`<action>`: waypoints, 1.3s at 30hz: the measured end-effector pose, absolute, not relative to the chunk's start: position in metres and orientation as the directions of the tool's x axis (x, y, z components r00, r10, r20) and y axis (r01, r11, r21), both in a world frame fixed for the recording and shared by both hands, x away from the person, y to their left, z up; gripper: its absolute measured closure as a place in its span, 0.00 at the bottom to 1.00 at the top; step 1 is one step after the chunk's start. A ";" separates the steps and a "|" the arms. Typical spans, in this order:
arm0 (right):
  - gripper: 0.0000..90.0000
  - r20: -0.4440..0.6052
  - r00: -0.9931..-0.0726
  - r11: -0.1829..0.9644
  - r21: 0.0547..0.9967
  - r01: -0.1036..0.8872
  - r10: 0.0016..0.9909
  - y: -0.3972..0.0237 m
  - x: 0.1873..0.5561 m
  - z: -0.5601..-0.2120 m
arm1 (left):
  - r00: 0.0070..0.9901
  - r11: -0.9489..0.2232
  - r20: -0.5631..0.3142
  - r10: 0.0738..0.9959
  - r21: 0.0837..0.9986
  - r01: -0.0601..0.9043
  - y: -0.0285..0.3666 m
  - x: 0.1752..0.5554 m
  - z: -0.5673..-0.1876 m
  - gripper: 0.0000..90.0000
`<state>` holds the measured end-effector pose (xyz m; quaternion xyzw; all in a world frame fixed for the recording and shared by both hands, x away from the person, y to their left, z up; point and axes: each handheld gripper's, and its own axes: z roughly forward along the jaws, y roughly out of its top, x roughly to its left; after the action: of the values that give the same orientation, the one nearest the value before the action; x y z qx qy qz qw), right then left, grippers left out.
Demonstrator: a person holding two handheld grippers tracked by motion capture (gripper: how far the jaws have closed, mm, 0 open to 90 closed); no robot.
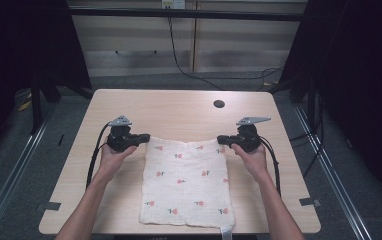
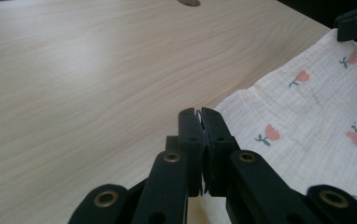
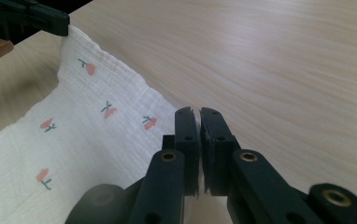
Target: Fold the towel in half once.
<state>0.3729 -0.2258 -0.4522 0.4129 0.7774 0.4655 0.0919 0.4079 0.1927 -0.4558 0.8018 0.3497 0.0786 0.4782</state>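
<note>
Cloth (image 1: 186, 185) hangs between both claws, far corners pinched: left claw (image 1: 145, 137) upper left, right claw (image 1: 221, 140) upper right, near edge on the desk (image 1: 179, 107).

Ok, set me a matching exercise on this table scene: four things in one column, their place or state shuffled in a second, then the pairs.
Things:
1. left gripper
2. right gripper
3. round hole
4. cloth

Place or state:
A. white with small red flowers
B. shut on the cloth's far right corner
C. in the bare tabletop beyond the cloth
D. shut on the cloth's far left corner

Pairs: 1-D, 2-B, 3-C, 4-A
</note>
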 end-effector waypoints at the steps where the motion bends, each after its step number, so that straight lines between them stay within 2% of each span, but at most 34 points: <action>1: 0.96 0.242 -0.641 0.224 0.800 0.556 0.729 -0.227 0.373 -0.450 | 0.743 -0.297 -0.210 0.636 0.822 0.487 0.193 0.409 -0.453 0.98; 24: 0.96 0.196 -0.633 0.206 0.840 0.503 0.749 -0.242 0.389 -0.411 | 0.758 -0.217 -0.209 0.618 0.881 0.420 0.183 0.417 -0.406 0.98; 34: 0.96 0.163 -0.634 0.213 0.855 0.472 0.756 -0.244 0.398 -0.385 | 0.766 -0.216 -0.178 0.618 0.898 0.383 0.180 0.420 -0.386 0.98; 39: 0.96 0.149 -0.658 0.238 0.855 0.460 0.738 -0.241 0.387 -0.387 | 0.784 -0.251 -0.145 0.604 0.899 0.360 0.180 0.411 -0.387 0.98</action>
<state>0.3868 -0.2408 -0.3865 0.3873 0.7733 0.4808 0.1443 0.4111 0.1799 -0.3875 0.7824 0.3077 0.1153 0.5291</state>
